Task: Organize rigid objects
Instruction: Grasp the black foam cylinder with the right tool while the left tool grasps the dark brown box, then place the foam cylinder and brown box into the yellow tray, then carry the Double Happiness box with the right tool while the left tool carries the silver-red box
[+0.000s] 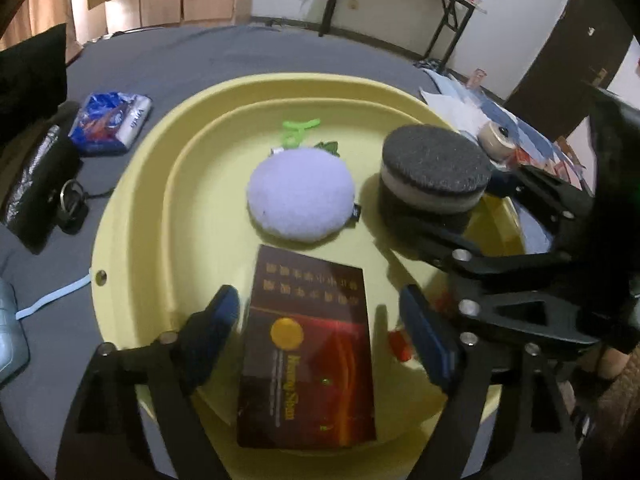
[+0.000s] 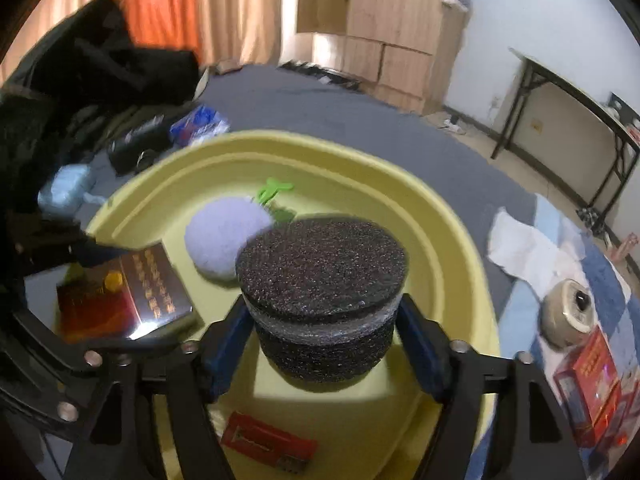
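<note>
While I look down my left gripper (image 1: 316, 328), I see its two blue fingers (image 1: 222, 312) spread wide on each side of a dark red box (image 1: 308, 344). The fingers are near the box, but there is a gap on each side, so I am not holding it. The box lies flat in the big yellow tray (image 1: 132, 208), close to the near edge.

My right gripper (image 2: 324, 340) has its blue fingers (image 2: 416, 344) pressed on both sides of a round dark sponge stack (image 2: 324, 284) with a pale band in the middle. It grips the stack tight. The stack is over the tray's right side, and I cannot tell if its bottom touches the tray.

A soft purple plush ball (image 1: 300, 196) with a green loop sits in the middle of the tray, just behind the box and beside the stack. A small red thing (image 2: 266, 438) lies in the tray near my right gripper.

The tray rests on a grey cover (image 1: 180, 52). Off to the left is a blue packet (image 1: 112, 122). Off to the right are a roll of tape (image 2: 568, 312) and a red carton (image 2: 588, 392).
</note>
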Motion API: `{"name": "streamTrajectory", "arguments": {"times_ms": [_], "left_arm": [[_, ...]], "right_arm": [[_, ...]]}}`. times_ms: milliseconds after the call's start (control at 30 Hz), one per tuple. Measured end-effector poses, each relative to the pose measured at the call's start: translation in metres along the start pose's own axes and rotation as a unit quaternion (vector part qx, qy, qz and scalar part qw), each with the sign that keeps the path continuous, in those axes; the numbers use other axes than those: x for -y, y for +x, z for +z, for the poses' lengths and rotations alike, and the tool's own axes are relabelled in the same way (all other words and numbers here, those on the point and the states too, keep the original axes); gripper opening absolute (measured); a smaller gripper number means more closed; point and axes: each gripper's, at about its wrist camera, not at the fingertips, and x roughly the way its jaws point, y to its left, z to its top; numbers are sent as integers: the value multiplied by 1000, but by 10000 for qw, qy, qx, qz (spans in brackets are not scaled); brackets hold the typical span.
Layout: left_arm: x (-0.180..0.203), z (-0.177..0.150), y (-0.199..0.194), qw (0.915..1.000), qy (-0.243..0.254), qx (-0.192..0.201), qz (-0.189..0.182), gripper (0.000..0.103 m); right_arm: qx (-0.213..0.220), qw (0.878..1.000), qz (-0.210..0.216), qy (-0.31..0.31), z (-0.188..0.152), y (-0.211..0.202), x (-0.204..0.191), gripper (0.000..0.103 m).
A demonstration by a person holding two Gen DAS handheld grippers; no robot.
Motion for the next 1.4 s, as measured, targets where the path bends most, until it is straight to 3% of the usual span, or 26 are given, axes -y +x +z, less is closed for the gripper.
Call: {"name": "streamTrajectory", "arguments": {"times_ms": [67,133,267,400,567,633,733,900,1167,1233,1267,1300,1333,1400], "left_arm": [[-3,2,-8,9996,-133,142,-180,99],[-5,9,-25,9980,-310,487,-257,103],[19,39,-43,9975,-144,646,-232,103],[99,76,-46,9969,479,596,-210,103],[211,89,-37,9907,1112,343,-709,103],[258,88,-28,9855,1454,314,-810,103],[313,81,-11,9787,1888,267,-766,103],[359,73,33,9745,2174,46,-552,103],[380,71,87,9697,2427,-221,-192,103],[382,72,96,9703,2401,-200,-203,101],[382,72,98,9710,2375,-152,-223,93],[383,72,98,9717,2348,-96,-247,79],[383,71,97,9725,2322,-44,-157,58],[380,70,89,9765,2153,71,-91,57]], "right_arm": [[152,9995,6,281,1,-15,8,99],[427,9971,-136,610,-1,-42,22,100],[935,9870,-680,1113,-18,-109,63,103],[819,9632,-1550,2039,-65,-175,151,103],[453,9198,-2803,2708,-137,-241,243,103],[323,9010,-2957,3159,-173,-259,278,103],[76,8882,-2962,3511,-203,-254,303,103],[-82,8933,-2888,3444,-203,-221,316,103],[-217,8962,-2884,3365,-231,-190,345,102],[-144,8957,-2810,3443,-236,-184,350,88],[-145,8958,-2835,3419,-237,-182,350,74],[-113,8961,-2855,3397,-237,-180,350,54],[-94,8983,-2890,3309,-235,-180,348,55],[-34,9008,-2979,3159,-232,-182,342,54]]}}
